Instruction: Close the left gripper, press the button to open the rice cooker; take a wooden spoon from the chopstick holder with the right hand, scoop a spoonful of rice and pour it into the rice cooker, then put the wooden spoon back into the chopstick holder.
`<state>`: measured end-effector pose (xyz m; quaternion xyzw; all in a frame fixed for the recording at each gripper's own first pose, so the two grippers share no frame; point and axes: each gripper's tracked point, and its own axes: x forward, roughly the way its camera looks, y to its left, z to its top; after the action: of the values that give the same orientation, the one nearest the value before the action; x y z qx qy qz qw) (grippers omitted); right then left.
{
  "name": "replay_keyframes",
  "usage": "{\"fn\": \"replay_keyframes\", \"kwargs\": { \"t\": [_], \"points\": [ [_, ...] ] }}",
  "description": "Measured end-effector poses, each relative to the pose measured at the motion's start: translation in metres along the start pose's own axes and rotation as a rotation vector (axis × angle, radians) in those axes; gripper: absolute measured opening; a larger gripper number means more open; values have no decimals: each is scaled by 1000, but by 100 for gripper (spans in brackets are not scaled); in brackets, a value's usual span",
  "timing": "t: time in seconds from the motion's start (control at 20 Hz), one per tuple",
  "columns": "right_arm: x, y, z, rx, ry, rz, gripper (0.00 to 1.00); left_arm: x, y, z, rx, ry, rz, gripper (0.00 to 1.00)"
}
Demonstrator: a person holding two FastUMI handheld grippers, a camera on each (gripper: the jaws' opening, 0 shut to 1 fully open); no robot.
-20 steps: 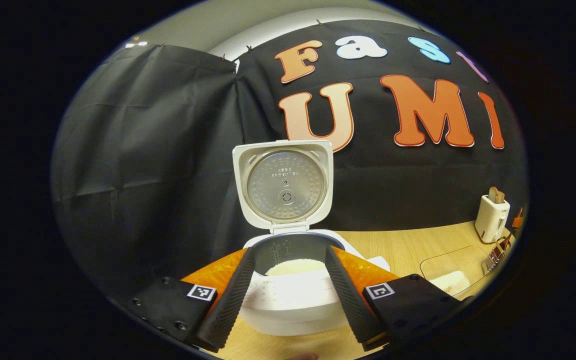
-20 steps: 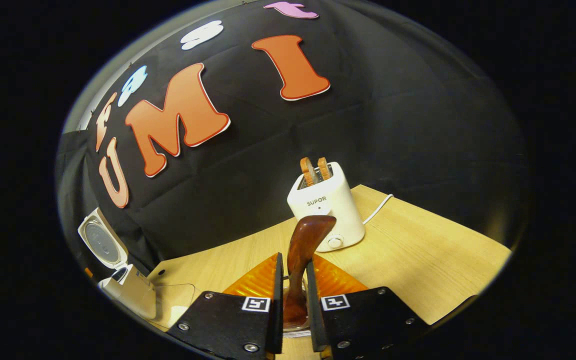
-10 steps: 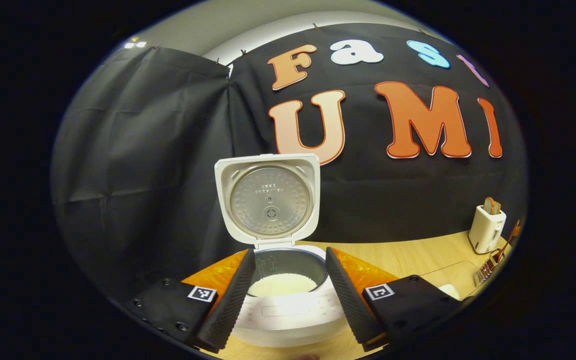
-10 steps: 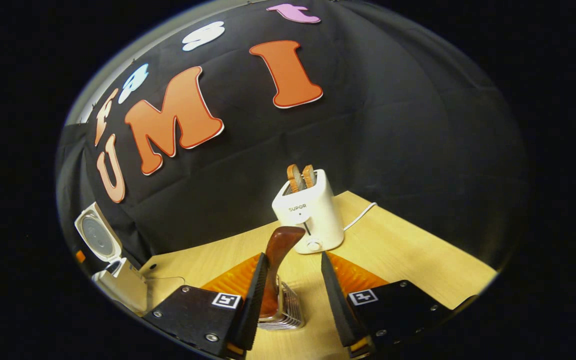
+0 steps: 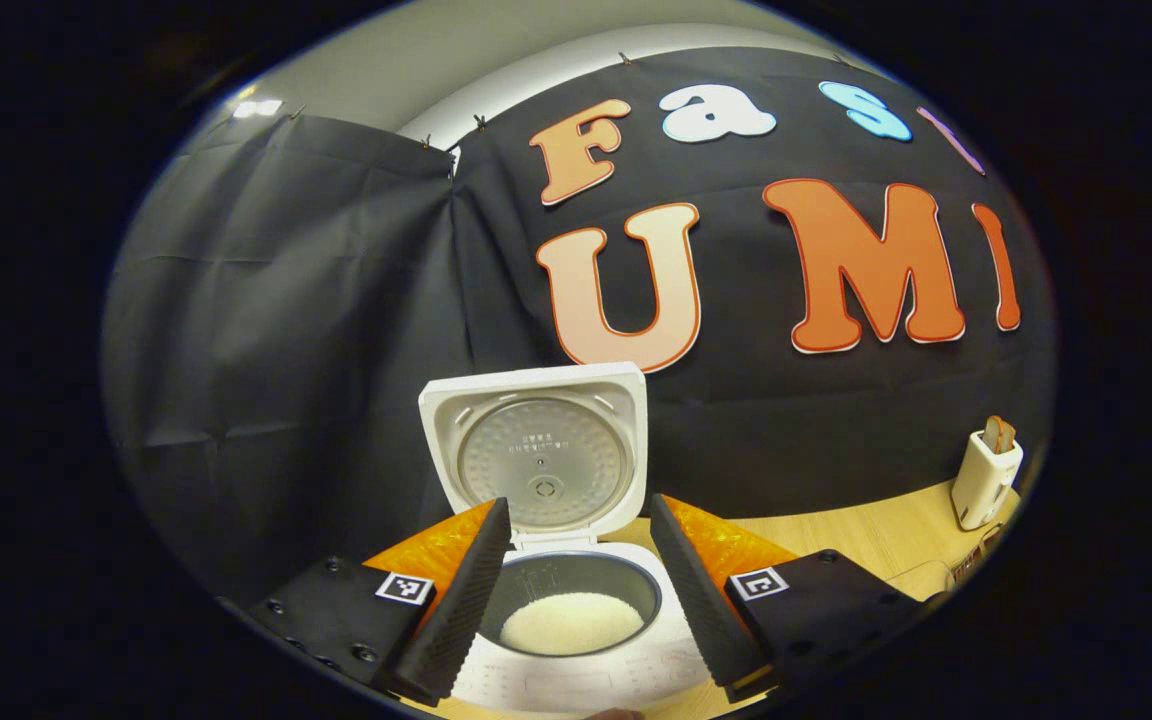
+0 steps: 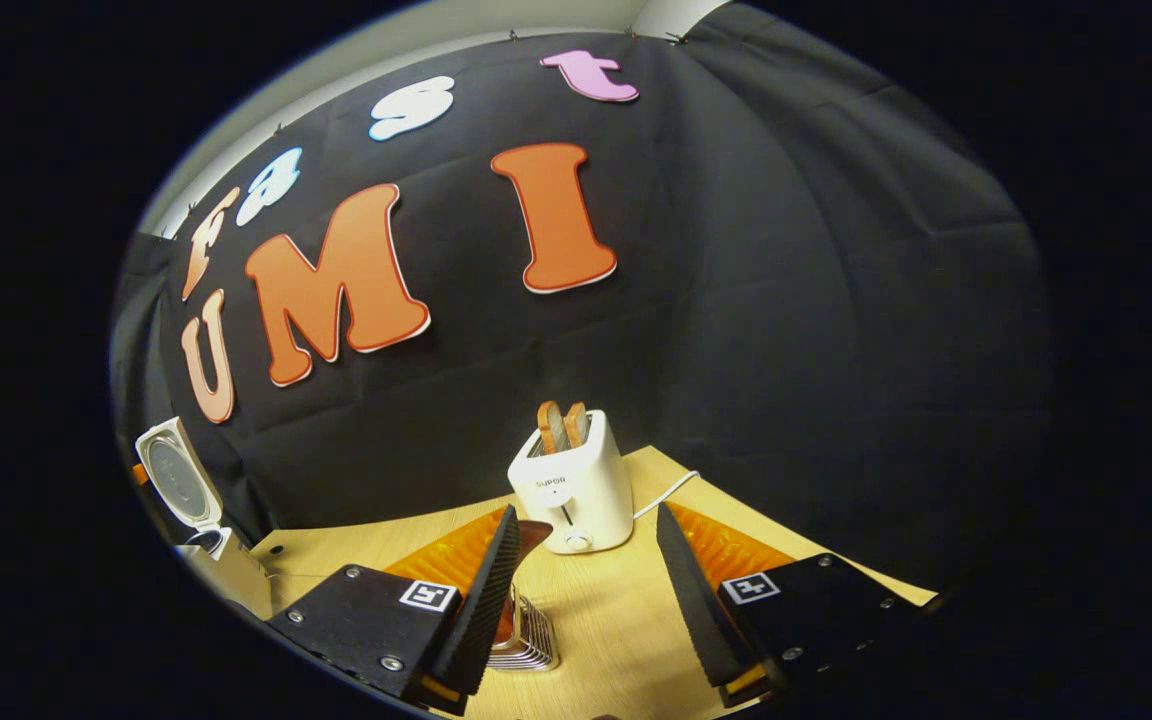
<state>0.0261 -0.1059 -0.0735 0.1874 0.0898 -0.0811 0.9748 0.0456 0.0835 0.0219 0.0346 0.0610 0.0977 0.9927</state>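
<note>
The left gripper (image 5: 576, 600) is held with its ribbed fingers spread wide and nothing between them; beyond it the white rice cooker (image 5: 561, 640) stands with its rounded-square lid (image 5: 536, 445) raised upright, a dimpled metal disc shown on the lid's inner face; a flat bed of white rice (image 5: 571, 622) lies in the dark round pot. The right gripper (image 6: 586, 600) is likewise opened wide and grips nothing; the glossy brown wooden spoon (image 6: 533, 534) stands in the ribbed metal chopstick holder (image 6: 526, 642) just beside its left finger, on the pale wood-grain table (image 6: 626, 630); a smooth white toaster (image 6: 572, 484) with two slices is seen behind.
</note>
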Motion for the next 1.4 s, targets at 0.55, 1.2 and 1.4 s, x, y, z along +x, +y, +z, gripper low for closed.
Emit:
{"fn": "replay_keyframes", "kwargs": {
  "t": [0.55,1.2,1.4],
  "points": [
    [-26,2,63,-44,-135,1,86,95,21,80,-65,-58,43,92],
    [-46,-5,97,-69,-210,-34,87,217,58,112,-126,1,175,91],
    [-45,-4,93,-73,-200,-32,87,240,64,82,-143,116,168,91]
  ]
}}
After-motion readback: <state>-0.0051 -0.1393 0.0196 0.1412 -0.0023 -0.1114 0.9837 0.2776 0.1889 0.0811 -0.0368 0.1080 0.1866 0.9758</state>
